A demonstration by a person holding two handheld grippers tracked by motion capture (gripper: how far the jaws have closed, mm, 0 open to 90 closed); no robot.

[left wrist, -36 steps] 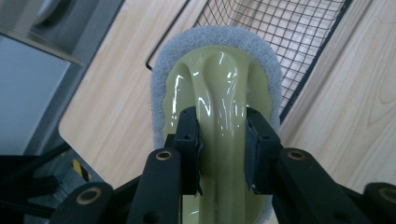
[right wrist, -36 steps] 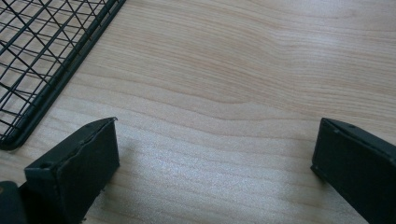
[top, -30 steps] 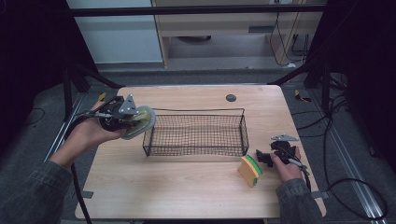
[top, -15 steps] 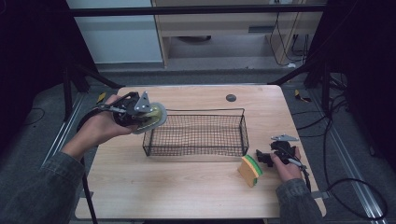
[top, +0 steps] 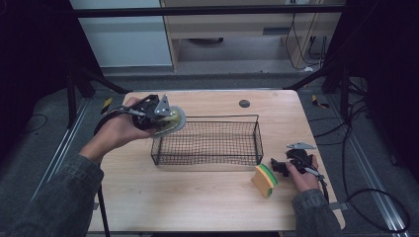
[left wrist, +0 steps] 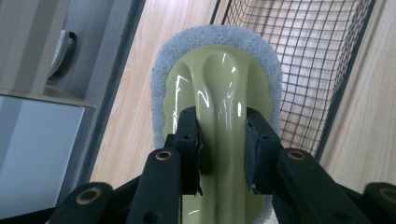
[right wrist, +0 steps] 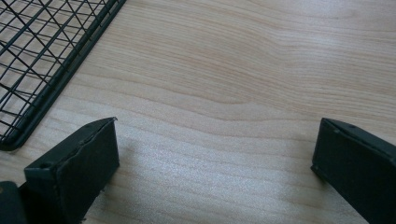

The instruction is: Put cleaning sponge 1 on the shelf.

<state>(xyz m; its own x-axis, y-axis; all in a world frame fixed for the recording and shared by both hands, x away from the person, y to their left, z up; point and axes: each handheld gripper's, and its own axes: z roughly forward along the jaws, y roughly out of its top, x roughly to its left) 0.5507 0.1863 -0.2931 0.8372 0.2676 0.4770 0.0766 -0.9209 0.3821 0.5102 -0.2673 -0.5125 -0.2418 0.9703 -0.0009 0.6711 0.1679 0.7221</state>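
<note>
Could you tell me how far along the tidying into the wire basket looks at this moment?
Done: nothing seems to lie in the wire basket yet. In hand: the left gripper is shut on the scrubber by its yellow-green handle, held near the basket's left end. Left: that scrubber probably goes in next; the sponge stands on edge on the table outside the basket, beside the right gripper, whose jaws are open and empty.

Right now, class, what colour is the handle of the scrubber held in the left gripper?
Pale yellow-green, glossy, on the scrubber with a grey-white pad; the left gripper view shows it best.

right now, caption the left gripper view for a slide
Left gripper clamps a yellow-green scrubber's handle beside the wire basket.
</note>
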